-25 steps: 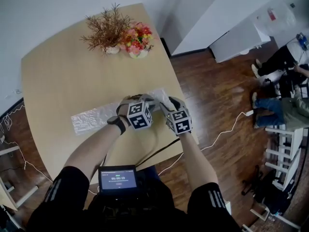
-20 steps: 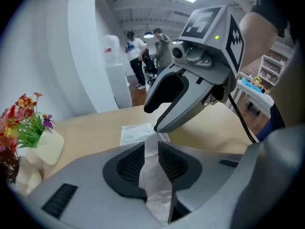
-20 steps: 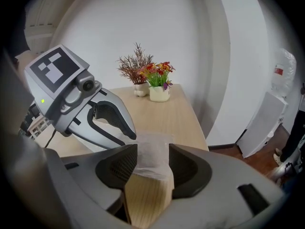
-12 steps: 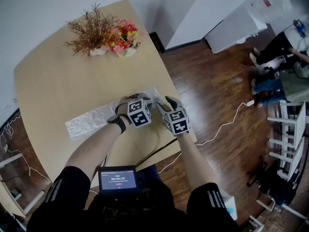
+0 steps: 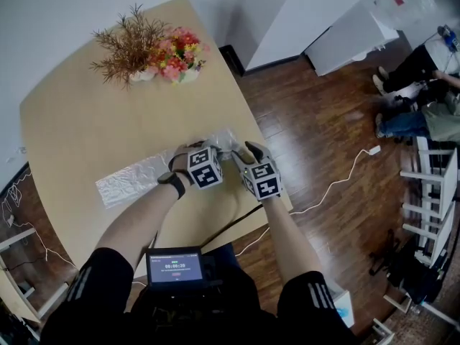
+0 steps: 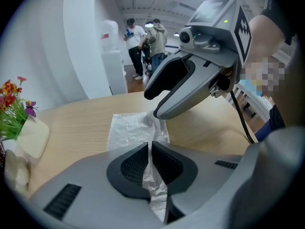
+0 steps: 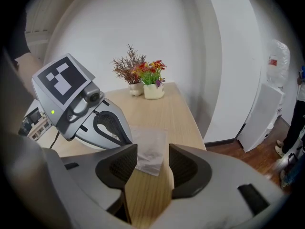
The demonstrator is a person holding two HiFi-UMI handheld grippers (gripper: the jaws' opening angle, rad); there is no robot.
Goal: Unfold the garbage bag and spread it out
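Note:
A translucent white garbage bag lies as a long folded strip on the wooden table, its right end near the table's right edge. My left gripper points steeply down onto that right end. Its jaws have just closed, and the pads pinch a crumpled fold of the bag. The rest of the bag's end lies flat ahead of them. My right gripper hovers close beside the left one, over the end of the bag. It stands open, and the film lies below the gap, untouched.
Two pots of flowers stand at the table's far end. The table's right edge drops to a wooden floor with a white cable. People sit at the far right. A small screen hangs at my chest.
The left gripper has sunk onto the bag's right end and shut on a fold of it. The right gripper has barely shifted and stays open.

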